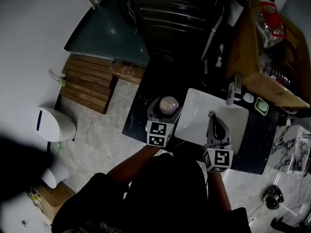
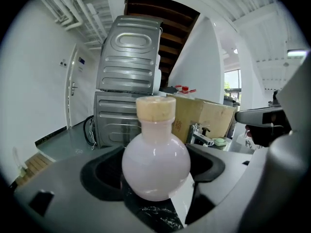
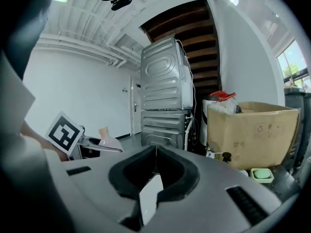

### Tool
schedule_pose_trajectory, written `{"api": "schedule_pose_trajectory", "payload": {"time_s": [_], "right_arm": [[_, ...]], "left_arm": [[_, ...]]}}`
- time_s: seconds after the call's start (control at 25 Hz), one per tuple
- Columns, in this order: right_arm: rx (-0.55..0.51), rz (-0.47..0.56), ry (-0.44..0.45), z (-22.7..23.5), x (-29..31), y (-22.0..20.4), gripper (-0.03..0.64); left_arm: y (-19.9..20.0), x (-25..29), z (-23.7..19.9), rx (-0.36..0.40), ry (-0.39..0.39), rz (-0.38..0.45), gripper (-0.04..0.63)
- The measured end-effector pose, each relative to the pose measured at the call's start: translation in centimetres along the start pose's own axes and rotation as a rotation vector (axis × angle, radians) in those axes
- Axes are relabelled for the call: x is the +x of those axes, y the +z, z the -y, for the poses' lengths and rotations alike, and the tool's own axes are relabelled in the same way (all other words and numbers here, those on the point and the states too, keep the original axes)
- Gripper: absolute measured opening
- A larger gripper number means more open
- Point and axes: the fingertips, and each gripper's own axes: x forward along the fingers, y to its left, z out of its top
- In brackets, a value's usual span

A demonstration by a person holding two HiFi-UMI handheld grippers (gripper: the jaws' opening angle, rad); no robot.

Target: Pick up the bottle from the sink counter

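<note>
Left gripper view, left gripper (image 2: 156, 176) clasping corked bottle (image 2: 155, 159), right gripper (image 3: 155, 152) fingers together, empty

Left claw (image 1: 164, 111) has the round pink bottle (image 1: 169, 102) between its jaws, over the black marble bench (image 1: 138, 115), just left of the white sink (image 1: 194, 115). Right claw (image 1: 212, 119) hangs over the basin, jaws together, pointing toward the faucet (image 1: 232, 92). Green soap (image 1: 262, 106) beside it, cardboard box (image 1: 262, 67) behind

Head view overhead; tool views low, seemingly level, share box (image 3: 252, 130).
</note>
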Motion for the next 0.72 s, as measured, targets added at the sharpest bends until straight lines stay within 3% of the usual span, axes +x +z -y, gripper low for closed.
{"api": "schedule_pose_trajectory", "payload": {"time_s": [0.32,0.72], "right_arm": [[0.019,-0.005,-0.106,-1.2,-6.9,-1.4,0.038],[0.041,-0.015,-0.169,-0.7,-12.2,-3.6,0.038]], "left_arm": [[-0.7,-5.3,3.1,0.018,-0.07,0.011,0.38],[-1.2,-7.4,7.9,0.075,-0.178,0.018,0.381]]}}
